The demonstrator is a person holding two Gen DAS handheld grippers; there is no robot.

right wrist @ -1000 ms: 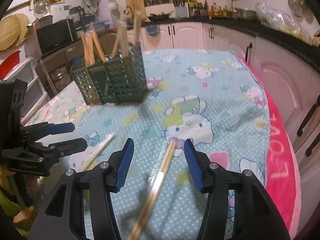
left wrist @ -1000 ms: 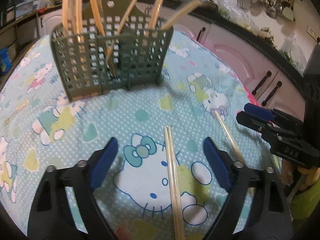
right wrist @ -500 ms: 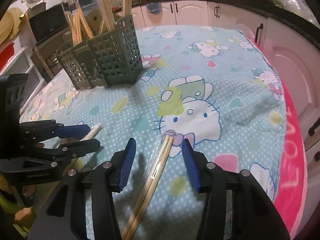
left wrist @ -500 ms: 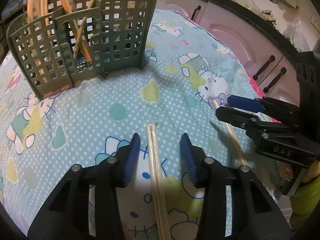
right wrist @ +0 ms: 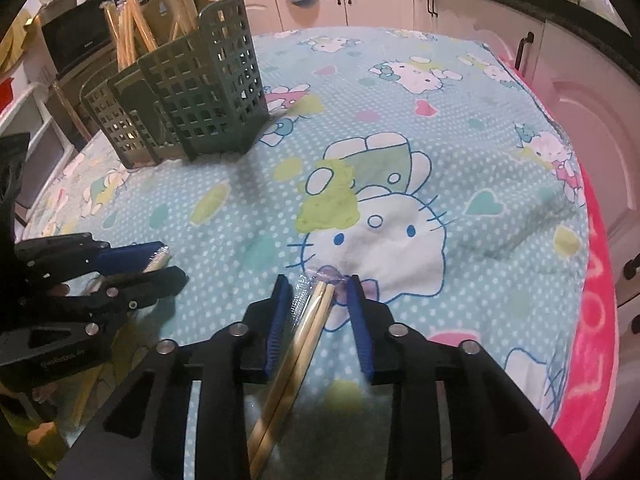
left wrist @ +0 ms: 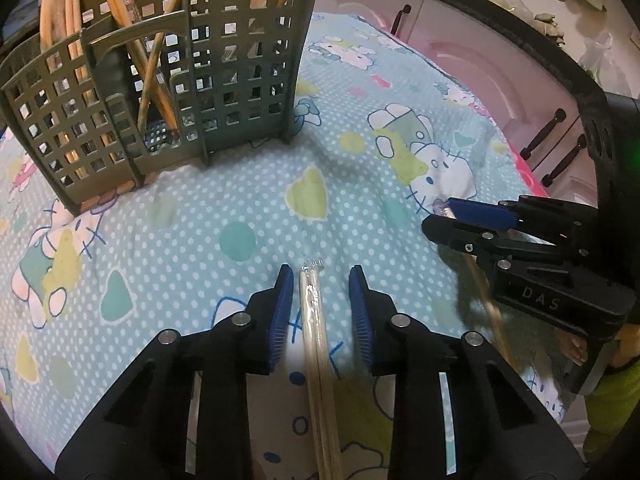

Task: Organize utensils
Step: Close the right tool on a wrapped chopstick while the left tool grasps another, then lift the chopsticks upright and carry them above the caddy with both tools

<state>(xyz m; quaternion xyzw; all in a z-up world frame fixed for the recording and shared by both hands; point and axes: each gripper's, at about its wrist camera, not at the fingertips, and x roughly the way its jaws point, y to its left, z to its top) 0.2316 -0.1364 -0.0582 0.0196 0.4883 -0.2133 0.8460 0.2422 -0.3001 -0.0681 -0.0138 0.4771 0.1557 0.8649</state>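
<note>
A wrapped pair of pale chopsticks (left wrist: 314, 320) lies on the cloth between the blue pads of my left gripper (left wrist: 320, 276). Its jaws are closing, and a gap still shows on each side of the pair. A second wrapped pair (right wrist: 308, 332) lies between the pads of my right gripper (right wrist: 318, 284), also closing; the wrap is near the left pad, and the right pad stands apart. Each gripper appears side-on in the other's view: the right gripper (left wrist: 444, 220), the left gripper (right wrist: 160, 264). The green lattice utensil basket (left wrist: 240, 80) (right wrist: 200, 92) holds several chopsticks upright.
A blue cartoon-cat tablecloth (right wrist: 400, 140) covers the table, with a pink border (right wrist: 596, 280) at its right edge. White cabinets with dark handles (left wrist: 552, 136) stand beyond that edge. A dark microwave (right wrist: 76, 40) and shelves sit behind the basket.
Both grippers have sunk toward the cloth and moved forward along their chopstick pairs. Both sets of jaws have narrowed around the pairs. The basket looks nearer in both views.
</note>
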